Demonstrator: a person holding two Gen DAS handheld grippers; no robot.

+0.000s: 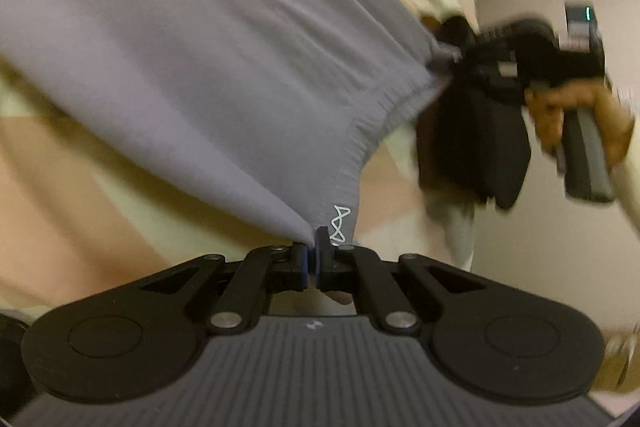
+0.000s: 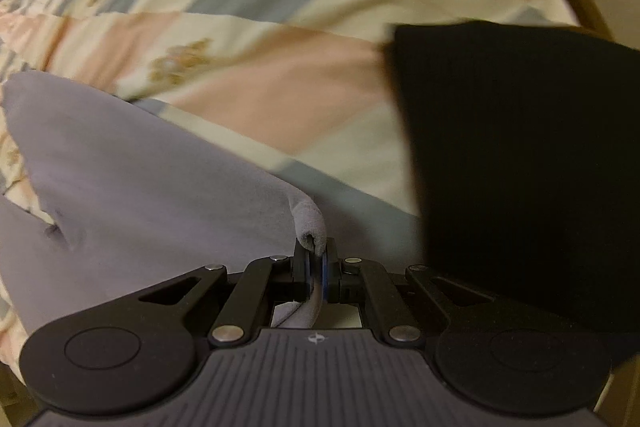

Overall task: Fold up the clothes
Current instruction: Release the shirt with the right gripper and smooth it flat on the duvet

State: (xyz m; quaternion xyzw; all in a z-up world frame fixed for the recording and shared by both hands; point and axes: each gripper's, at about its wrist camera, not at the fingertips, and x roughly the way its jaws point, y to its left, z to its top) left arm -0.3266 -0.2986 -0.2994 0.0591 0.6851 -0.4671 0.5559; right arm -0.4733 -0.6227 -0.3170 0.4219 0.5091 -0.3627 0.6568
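A grey garment with an elastic waistband and a small white logo hangs stretched between my two grippers above the bed. My left gripper is shut on one waistband corner by the logo. My right gripper is shut on the other corner, a rolled bit of grey cloth between its pads; it also shows in the left wrist view, held by a hand. In the right wrist view the garment spreads out to the left and rests on the bed.
A patchwork quilt in cream, pink and blue covers the bed. A folded black garment lies on it to the right and also shows in the left wrist view. A pale floor lies beyond the bed edge.
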